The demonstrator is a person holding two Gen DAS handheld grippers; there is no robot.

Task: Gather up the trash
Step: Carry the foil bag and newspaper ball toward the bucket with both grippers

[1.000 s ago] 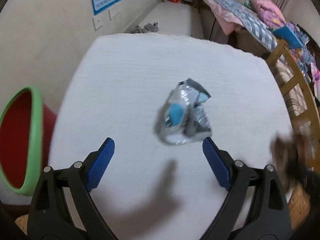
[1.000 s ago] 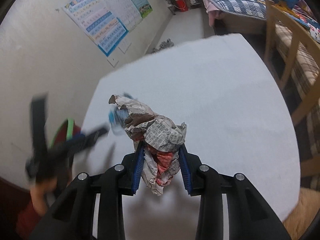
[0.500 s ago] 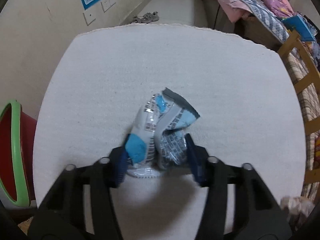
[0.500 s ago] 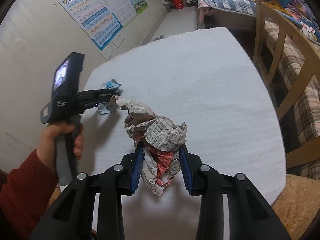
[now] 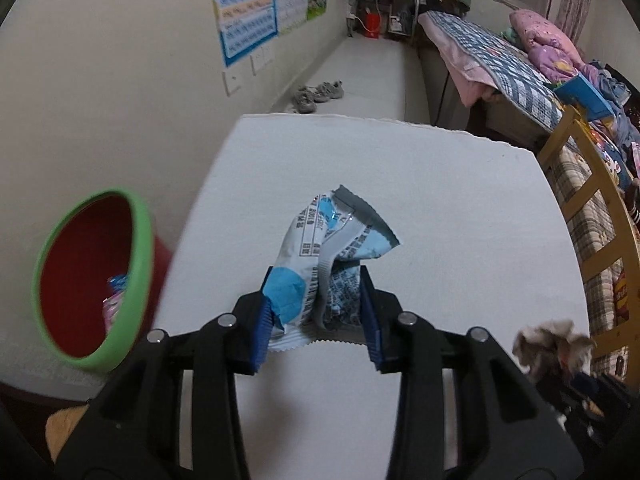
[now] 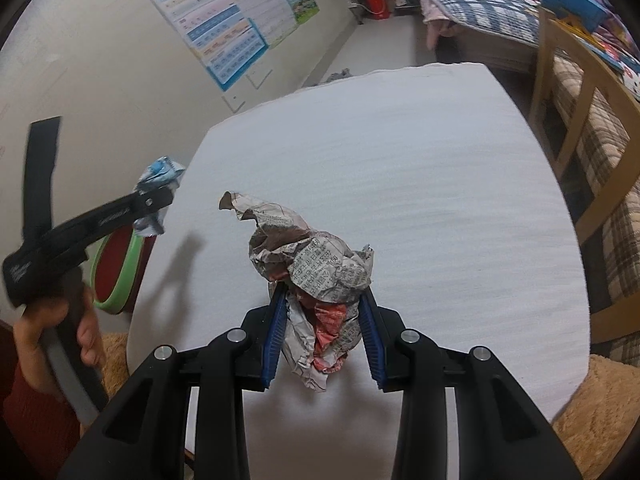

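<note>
A: What was the left gripper (image 5: 316, 320) carrying?

B: A wrapper (image 5: 324, 268), crinkled glossy film in white, silver and light blue with fine print and a barcode, its top edge serrated. The jaws had just been closing and now pinched its lower part between ribbed blue pads, holding it off the desk (image 5: 460, 220).

A: And the right gripper (image 6: 324, 340)?

B: Its jaws were clamped on a paper wad (image 6: 316, 276), crumpled newsprint with grey text, brown patches and a red-orange scrap inside. It made a lumpy cone with a twisted tip, also held above the desk.

A: Where did the trash go?

B: A bin (image 5: 92, 284) stood just beside the desk's left edge, dark red inside with a rounded green rim. Something pink and blue lay in it.

A: Describe the desk.

B: White, covered in a soft sheet with faint ridges and a slightly ragged far edge.

A: And the room?

B: A plain cream wall with posters (image 6: 224, 28) of coloured charts, shoes (image 5: 318, 94) on the pale floor beyond the desk, and a bed (image 5: 500, 64) on the right with a blue check cover and pink bedding. A wooden chair (image 6: 580, 128) stood by the desk. In the right view a hand (image 6: 60, 332) in a dark red sleeve gripped the left tool's handle.
</note>
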